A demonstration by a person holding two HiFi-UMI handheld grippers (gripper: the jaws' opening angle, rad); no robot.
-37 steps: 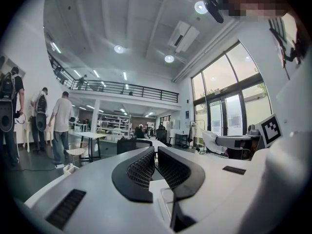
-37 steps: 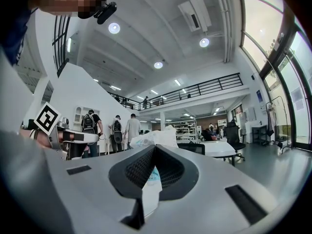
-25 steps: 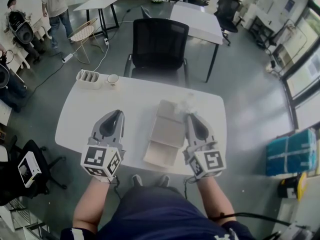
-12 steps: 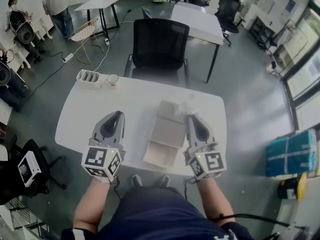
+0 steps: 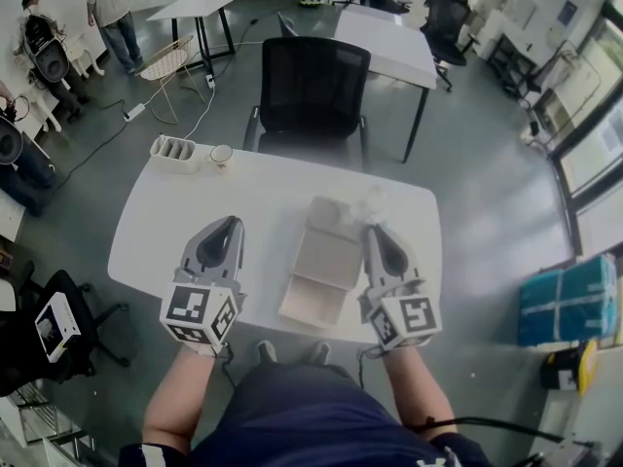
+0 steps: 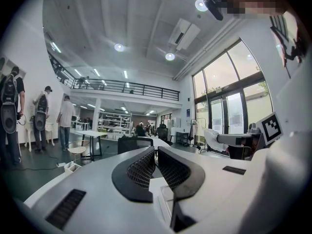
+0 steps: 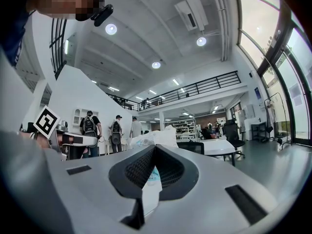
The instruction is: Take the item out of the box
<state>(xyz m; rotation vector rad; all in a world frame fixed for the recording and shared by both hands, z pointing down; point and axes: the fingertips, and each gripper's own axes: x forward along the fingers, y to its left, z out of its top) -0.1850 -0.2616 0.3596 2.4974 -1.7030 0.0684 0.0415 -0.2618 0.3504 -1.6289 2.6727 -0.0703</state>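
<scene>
Jaws of the right gripper (image 7: 155, 147) are closed on a thin, crumpled plastic bag (image 7: 148, 139). The bag is white with a little blue print. One part of it sits between the pads, and the rest puffs up just beyond the tips. In the head view the right gripper (image 5: 375, 230) lies close along the right side of the open cardboard box (image 5: 326, 256). The bag (image 5: 368, 202) is at this gripper's tip, by the far right corner of the box (I cannot tell if it is already free of the box or touches the rim).

To the left of the box, well apart from it, is the left gripper (image 5: 232, 220). Its own view shows the left gripper (image 6: 156, 152) with the jaws together and nothing between them.

Both tools are over the white table (image 5: 156, 232), and the box has its near flap folded out toward the person.

Farther ahead of the left gripper, near the far edge of the table, stand a white holder (image 5: 173, 152) and a small cup (image 5: 220, 155) just beside it. Beyond the table, ahead of both tools, is a black chair (image 5: 311, 86). Much farther, to the left, some people (image 5: 107, 8) stand on the floor.
</scene>
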